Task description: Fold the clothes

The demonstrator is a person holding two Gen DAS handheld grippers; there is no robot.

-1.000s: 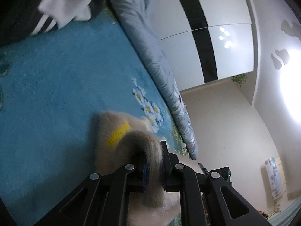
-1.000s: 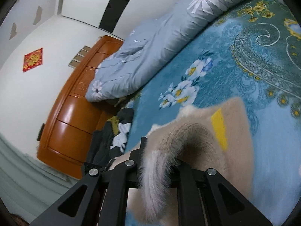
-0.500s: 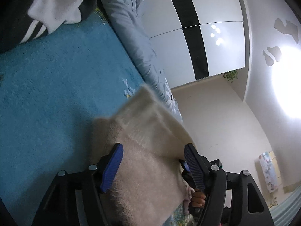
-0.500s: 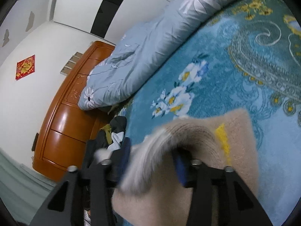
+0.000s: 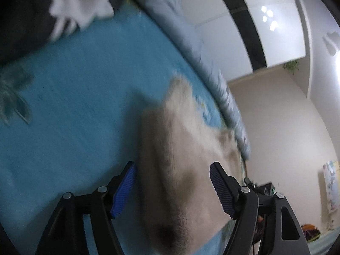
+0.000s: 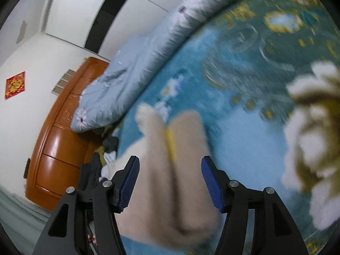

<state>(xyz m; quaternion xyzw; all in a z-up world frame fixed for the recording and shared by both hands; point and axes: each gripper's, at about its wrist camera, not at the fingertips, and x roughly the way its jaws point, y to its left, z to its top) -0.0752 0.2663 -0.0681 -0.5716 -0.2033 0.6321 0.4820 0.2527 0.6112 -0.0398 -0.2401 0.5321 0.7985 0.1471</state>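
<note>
A fuzzy beige garment with a yellow stripe lies folded on the blue patterned blanket. It also shows in the right wrist view, with the stripe along its middle. My left gripper is open, its blue pads either side of the garment and holding nothing. My right gripper is open too, jaws wide over the garment. Both views are motion-blurred.
A pale blue floral duvet lies along the bed's far side. A dark and white pile of clothes sits on the blanket, also seen near the wooden headboard. A wardrobe with a black stripe stands behind.
Both grippers were shut on the beige garment a second ago. They opened and let it drop onto the blanket, and now sit a little back from it.
</note>
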